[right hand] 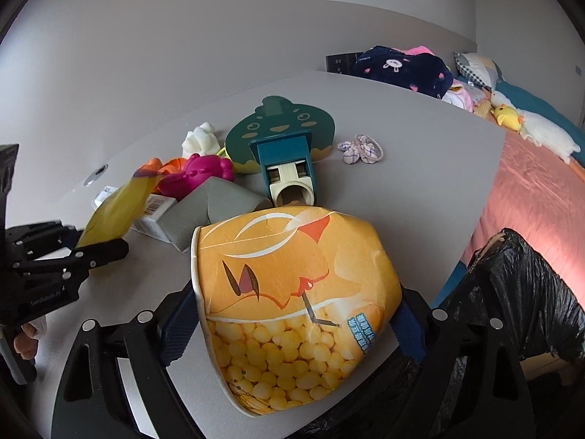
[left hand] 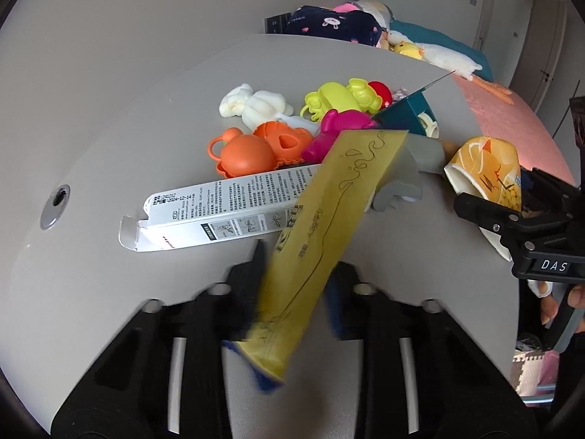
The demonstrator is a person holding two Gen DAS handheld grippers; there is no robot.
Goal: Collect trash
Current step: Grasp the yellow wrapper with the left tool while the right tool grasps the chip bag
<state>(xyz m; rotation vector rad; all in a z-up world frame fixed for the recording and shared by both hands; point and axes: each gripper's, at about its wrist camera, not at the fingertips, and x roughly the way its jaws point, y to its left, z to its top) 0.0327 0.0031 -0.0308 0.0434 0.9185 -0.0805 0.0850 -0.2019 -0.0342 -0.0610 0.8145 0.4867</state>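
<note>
Only the right view shows the black bin bag (right hand: 526, 289), apparently beside the table (right hand: 420, 183).

Toward the far edge of the grey tabletop (left hand: 109, 117) lie a white plush toy (left hand: 256, 104), orange (left hand: 243, 153), pink (left hand: 336, 128) and lime-green plastic toys (left hand: 336, 98), and a teal wooden fish-shaped box (right hand: 281, 135), with a checked fabric scrunchie (right hand: 360, 148) nearer the right edge.

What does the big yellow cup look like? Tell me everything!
The paper cup is orange-yellow with a white rim, swirls and round yellow beans printed low on its side. It looks crumpled and dented. It lies tipped sideways, mouth to the left, squeezed between the right gripper's blue pads, above the table edge near the black trash bag.
</note>
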